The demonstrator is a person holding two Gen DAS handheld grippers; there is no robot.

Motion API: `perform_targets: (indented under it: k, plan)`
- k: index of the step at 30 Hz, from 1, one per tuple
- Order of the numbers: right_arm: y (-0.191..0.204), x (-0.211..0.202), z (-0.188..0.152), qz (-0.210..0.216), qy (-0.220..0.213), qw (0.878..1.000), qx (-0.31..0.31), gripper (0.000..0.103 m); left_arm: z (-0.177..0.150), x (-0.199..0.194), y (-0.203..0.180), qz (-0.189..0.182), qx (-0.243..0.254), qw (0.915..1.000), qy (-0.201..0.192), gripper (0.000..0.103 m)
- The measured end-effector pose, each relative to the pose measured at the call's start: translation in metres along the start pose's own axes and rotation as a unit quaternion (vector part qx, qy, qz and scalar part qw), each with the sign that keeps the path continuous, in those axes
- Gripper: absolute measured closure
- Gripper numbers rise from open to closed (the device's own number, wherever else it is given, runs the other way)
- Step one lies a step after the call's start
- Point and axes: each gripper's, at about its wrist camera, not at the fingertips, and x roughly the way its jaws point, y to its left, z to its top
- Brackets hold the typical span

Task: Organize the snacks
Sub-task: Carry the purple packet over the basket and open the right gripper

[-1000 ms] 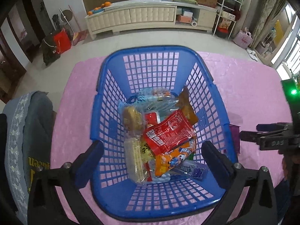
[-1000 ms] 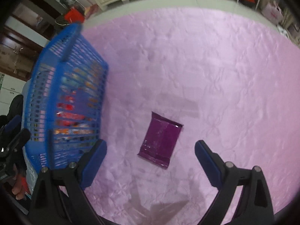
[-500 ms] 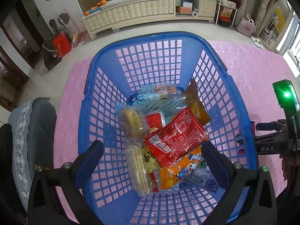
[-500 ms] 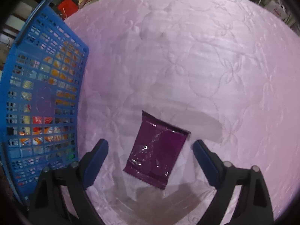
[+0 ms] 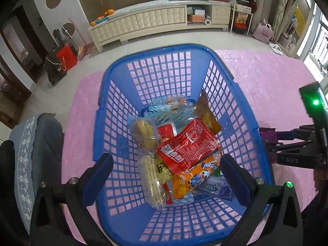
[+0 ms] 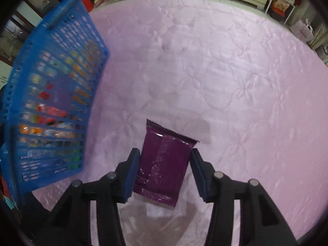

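So the big change: the right gripper (image 6: 165, 168) has just been closing, and its two blue pads, which stood wide either side of the purple snack packet (image 6: 163, 164) a second ago, now sit tight against its long edges. The left pad looks to be touching the packet's side; the right one is at the edge or a hair off, hard to call. I'd read it as the pinch landing right now, not a confirmed lift, since the packet is flat on the pink quilted cloth (image 6: 235, 82) with its shadow right under it.

That packet looks like the last loose snack; I can't see any other out on the cloth in either view. So the job is nearly done, and what's left is picking it up and carrying it left to the basket.

The left gripper (image 5: 167, 176) hangs over the blue basket (image 5: 114, 110), jaws wide apart, nothing between them, just hovering above the pile. It's drifted a touch closer since the earlier frames, nothing more.

Inside the basket the red pouch (image 5: 188, 145) lies on top, an orange pack (image 5: 192, 179) and a clear cracker sleeve (image 5: 150, 181) under it. Further off, the packet sits just beside the basket's right wall.

Watch for the thin foil slipping or buckling when it's lifted.
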Motion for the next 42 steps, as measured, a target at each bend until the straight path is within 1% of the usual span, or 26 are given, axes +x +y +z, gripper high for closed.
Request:
perform_targets:
  k: [7, 12, 15, 17, 20, 24, 28, 32, 36, 39, 42]
  plan:
    - [0.009, -0.068, -0.002, 0.017, -0.056, 0.998, -0.014, 0.049, -0.005, -0.035, 0.008, -0.012, -0.011, 0.9994, -0.03, 0.0]
    - [0.025, -0.119, -0.008, 0.026, -0.098, 0.994, -0.036, 0.049, -0.007, -0.057, 0.016, -0.017, -0.023, 0.9985, -0.047, 0.0]
    - [0.038, -0.139, -0.013, 0.031, -0.116, 0.991, -0.056, 0.049, -0.009, -0.067, 0.022, -0.02, -0.026, 0.9979, -0.056, 0.0]
    - [0.045, -0.146, -0.009, 0.03, -0.128, 0.989, -0.07, 0.049, -0.01, -0.074, 0.024, -0.013, -0.017, 0.9977, -0.065, 0.0]
    - [0.066, -0.144, 0.0, 0.008, -0.146, 0.985, -0.095, 0.048, -0.011, -0.081, 0.029, -0.009, -0.018, 0.9972, -0.072, 0.0]
    - [0.084, -0.145, 0.009, 0.025, -0.146, 0.983, -0.109, 0.048, -0.012, -0.084, 0.041, -0.009, -0.025, 0.9966, -0.078, 0.0]
    - [0.104, -0.135, 0.021, 0.032, -0.144, 0.98, -0.13, 0.048, -0.016, -0.08, 0.051, -0.011, -0.031, 0.9962, -0.081, 0.0]
    - [0.122, -0.122, 0.033, 0.038, -0.143, 0.977, -0.157, 0.048, -0.019, -0.071, 0.062, -0.006, -0.028, 0.9959, -0.085, 0.0]
    - [0.136, -0.103, 0.043, 0.024, -0.131, 0.976, -0.174, 0.048, -0.019, -0.054, 0.073, -0.016, -0.04, 0.9962, -0.076, 0.0]
    - [0.139, -0.093, 0.05, 0.007, -0.128, 0.977, -0.169, 0.048, -0.02, -0.043, 0.081, -0.028, -0.052, 0.9957, -0.072, 0.0]
    - [0.14, -0.084, 0.055, 0.02, -0.12, 0.979, -0.164, 0.048, -0.021, -0.036, 0.085, -0.028, -0.057, 0.9955, -0.07, 0.0]
